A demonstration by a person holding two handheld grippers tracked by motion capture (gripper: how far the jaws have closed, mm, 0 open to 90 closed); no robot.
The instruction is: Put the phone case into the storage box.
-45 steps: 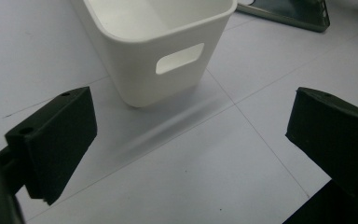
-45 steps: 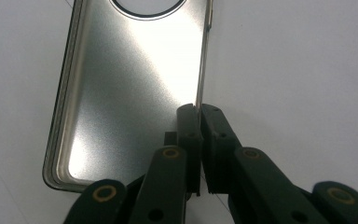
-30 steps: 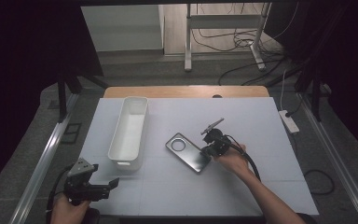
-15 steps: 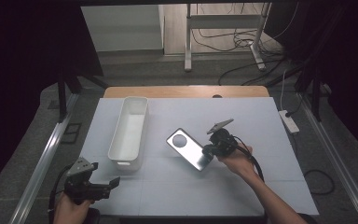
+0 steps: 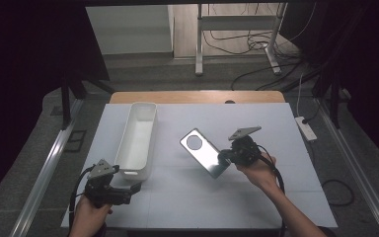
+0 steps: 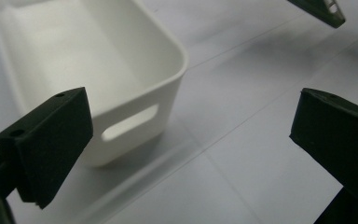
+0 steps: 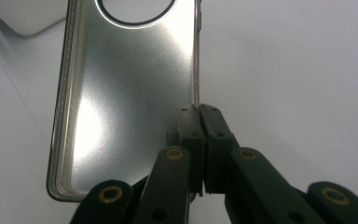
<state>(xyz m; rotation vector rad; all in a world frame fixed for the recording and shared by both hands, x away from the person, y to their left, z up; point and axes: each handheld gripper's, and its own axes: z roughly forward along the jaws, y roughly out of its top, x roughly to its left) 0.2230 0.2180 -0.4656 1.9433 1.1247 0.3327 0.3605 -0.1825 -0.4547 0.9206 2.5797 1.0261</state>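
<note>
Silver phone case point(image 5: 205, 153) gripped at one edge, white bin point(image 5: 138, 136) waiting at the left.

Nearest, at the near left corner of the desk point(image 5: 276, 123): left hand-held gripper point(image 5: 128, 190), jaws wide apart and holding nothing, aimed at the near end of the white bin point(image 6: 121, 93) with its handle slot. Further in, right of centre: right hand-held gripper point(image 5: 223, 157), jaws pressed together on the thin side edge of the phone case point(image 7: 130, 93), seen close in the right gripper view point(image 7: 199, 114). Case tilted above the white desk surface, round camera hole at its far end. Bin lying lengthwise, near to far, left of the case and apart from it.
</note>
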